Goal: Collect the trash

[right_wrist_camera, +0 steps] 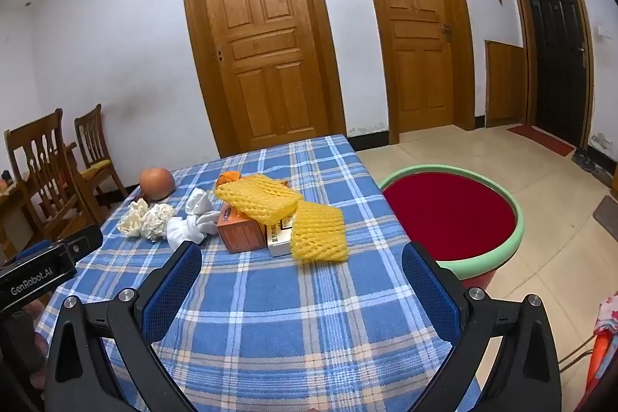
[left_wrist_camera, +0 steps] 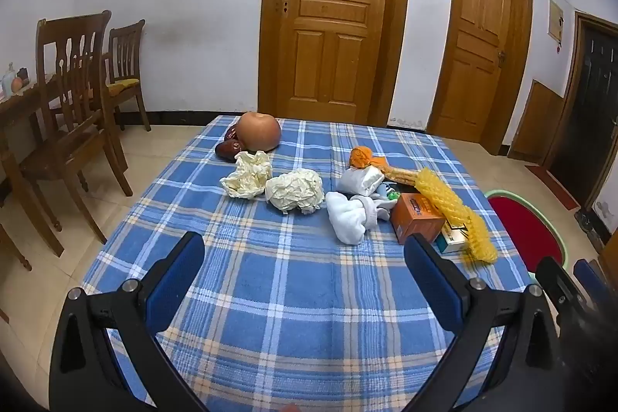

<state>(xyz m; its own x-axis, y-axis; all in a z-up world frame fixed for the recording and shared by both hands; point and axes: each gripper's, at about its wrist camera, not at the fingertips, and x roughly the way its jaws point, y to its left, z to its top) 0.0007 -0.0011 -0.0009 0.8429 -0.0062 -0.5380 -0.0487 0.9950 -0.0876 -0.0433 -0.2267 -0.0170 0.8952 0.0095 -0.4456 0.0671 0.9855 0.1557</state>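
1. Trash lies in a loose row across the middle of the bench, which wears a blue plaid cloth. In the left wrist view the left gripper hangs over bare cloth, its jaws spread wide with nothing between them. Two crumpled paper balls and a white tissue wad lie ahead of the jaws, well apart from them. An orange box sits just beyond the right-hand finger, with yellow foam netting draped over it.
2. This view alone shows brown wrappers beside the round orange fruit at the far edge.
3. In the right wrist view the right gripper is likewise released and empty. Foam netting and the box lie just ahead, between the fingers' lines.
4. Only here is the red basin with its green rim fully seen, on the floor beside the bench's right edge.
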